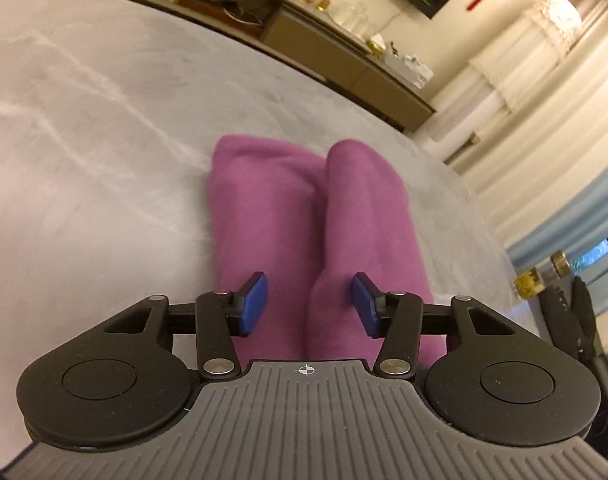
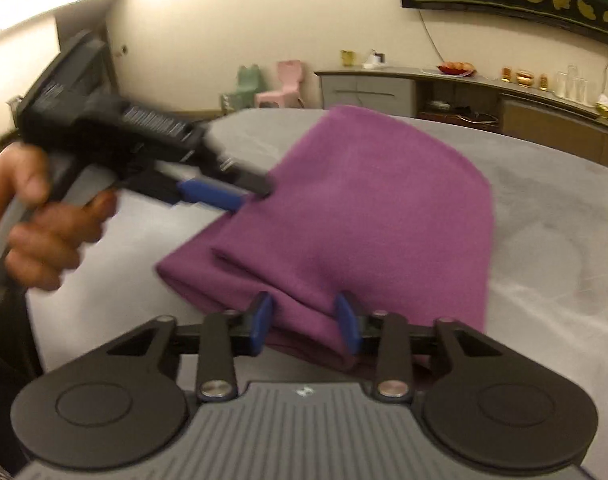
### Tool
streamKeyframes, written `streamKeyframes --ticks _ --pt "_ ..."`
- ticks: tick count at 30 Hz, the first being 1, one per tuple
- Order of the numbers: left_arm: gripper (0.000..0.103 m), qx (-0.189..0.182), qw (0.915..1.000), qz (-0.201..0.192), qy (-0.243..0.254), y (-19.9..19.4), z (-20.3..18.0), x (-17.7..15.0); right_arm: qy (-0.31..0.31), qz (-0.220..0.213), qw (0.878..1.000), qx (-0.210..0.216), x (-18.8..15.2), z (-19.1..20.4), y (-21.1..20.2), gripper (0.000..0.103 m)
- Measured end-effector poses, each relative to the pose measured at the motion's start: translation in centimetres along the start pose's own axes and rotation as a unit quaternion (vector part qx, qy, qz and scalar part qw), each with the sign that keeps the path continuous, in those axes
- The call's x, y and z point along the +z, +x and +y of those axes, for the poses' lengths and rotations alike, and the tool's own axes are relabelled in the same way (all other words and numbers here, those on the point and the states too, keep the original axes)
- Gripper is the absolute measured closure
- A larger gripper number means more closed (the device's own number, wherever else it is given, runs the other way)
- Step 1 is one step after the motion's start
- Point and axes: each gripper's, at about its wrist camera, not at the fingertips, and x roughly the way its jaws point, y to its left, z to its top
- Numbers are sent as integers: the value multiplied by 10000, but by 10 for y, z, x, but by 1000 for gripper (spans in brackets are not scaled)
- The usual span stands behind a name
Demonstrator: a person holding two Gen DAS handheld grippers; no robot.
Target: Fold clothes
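A folded purple garment (image 1: 304, 216) lies on the grey bed (image 1: 84, 140). In the left wrist view it runs away from me in two thick rolls. My left gripper (image 1: 309, 304) is open, its blue pads (image 1: 254, 302) standing apart over the near end of the cloth. In the right wrist view the garment (image 2: 363, 216) lies folded over, and my right gripper (image 2: 305, 322) is open with its pads either side of the near folded edge. The left gripper (image 2: 240, 196) also shows there, held by a hand, its tips at the cloth's left edge.
A long low cabinet (image 2: 503, 100) with glasses, fruit and small items runs along the far wall. Small pastel chairs (image 2: 280, 84) stand by the wall. Curtains (image 1: 543, 120) hang on the right. The bed's edge (image 1: 483, 220) runs near the garment's right side.
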Motion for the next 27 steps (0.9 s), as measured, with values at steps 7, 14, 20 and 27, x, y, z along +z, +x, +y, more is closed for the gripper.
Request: streamKeyframes --ticks 7,14,20,27 --pt "69 -1018 9905 561 734 31 -74 -60 267 354 9480 -3151 4 -76 -14 67" --pt "64 -999 9891 -241 1050 1 -44 -40 1046 -816 9854 -1064 7 -40 -72 68" --pt "82 -654 9966 -404 300 -7 46 -10 741 -23 9889 -1286 2 -36 -23 48" --pt "58 -740 9950 -669 -29 -21 60 -14 159 -306 9846 -1716 24 -4 -50 57"
